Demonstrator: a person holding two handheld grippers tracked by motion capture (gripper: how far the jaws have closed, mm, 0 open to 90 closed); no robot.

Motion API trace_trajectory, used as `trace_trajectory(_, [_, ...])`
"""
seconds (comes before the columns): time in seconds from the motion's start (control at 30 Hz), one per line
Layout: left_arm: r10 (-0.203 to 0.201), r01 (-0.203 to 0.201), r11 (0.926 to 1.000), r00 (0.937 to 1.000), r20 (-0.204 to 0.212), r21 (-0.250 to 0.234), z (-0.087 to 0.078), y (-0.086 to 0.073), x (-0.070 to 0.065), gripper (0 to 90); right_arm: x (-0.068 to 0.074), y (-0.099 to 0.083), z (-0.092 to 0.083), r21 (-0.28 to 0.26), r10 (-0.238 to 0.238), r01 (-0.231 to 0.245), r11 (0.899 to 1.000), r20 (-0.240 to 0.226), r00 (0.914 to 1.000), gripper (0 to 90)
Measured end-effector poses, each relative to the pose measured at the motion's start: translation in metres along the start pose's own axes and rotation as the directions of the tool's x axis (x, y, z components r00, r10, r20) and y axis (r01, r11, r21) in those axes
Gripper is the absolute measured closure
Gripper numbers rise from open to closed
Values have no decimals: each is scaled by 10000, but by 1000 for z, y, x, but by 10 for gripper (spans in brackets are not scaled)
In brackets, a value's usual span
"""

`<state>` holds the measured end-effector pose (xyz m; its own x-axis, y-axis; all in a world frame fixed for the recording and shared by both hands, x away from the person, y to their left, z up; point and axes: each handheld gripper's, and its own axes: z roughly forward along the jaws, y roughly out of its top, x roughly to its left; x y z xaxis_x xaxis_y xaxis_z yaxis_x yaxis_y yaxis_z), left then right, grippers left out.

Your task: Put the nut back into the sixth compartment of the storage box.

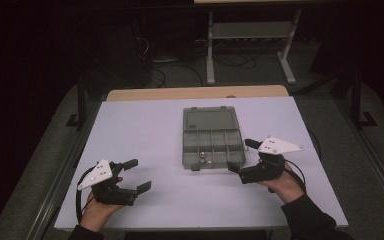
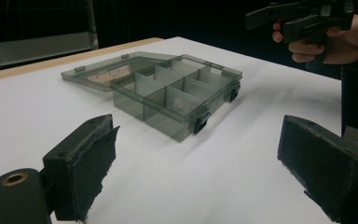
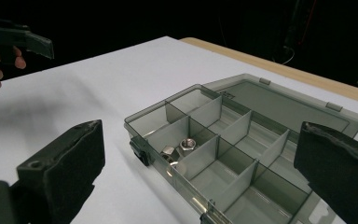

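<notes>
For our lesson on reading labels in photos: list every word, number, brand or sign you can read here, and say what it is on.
None can be read.
Organiser box: smoky plastic, no label or lettering seen on lid or compartments.
Nuts: any marking too small to tell.
Left gripper and right gripper: plain black jaws and grey plates, no lettering seen.
Table: plain white.

Box (image 1: 213, 136): smoky translucent plastic organizer, rectangular, divided into small compartments.
Lid (image 1: 210, 119): open, folded flat on the table behind the tray.
Place: middle of the white table, level.
Latches (image 2: 199, 125): two dark clips on the near edge.
Contents: metal nuts (image 3: 181, 148), seemingly three, in one near-row compartment.
</notes>
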<state>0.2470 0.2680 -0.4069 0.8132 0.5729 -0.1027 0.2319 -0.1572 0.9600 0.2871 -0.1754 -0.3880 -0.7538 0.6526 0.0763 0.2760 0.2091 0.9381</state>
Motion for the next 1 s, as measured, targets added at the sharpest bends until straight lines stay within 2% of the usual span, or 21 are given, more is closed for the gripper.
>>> trace_trajectory(0.13, [-180,180,9998,9998,-32,39,0,-1,-1,105,3,-5,-8,-194,6,-5,9998,44,10000,14])
trace_trajectory(0.47, [-133,133,9998,9999,-25,115,-4,-2,-2,105,2,-20,-24,-433,170,-168,9989,64,9998,14])
trace_trajectory(0.6, [-118,119,9999,9999,-54,61,-5,-3,-2,105,0,-24,-31,-555,420,-416,9976,72,9991,11])
trace_trajectory(1.0, [-156,155,9998,9998,81,161,-7,-5,-5,105,-4,-32,-46,-838,484,-453,9955,360,9982,12])
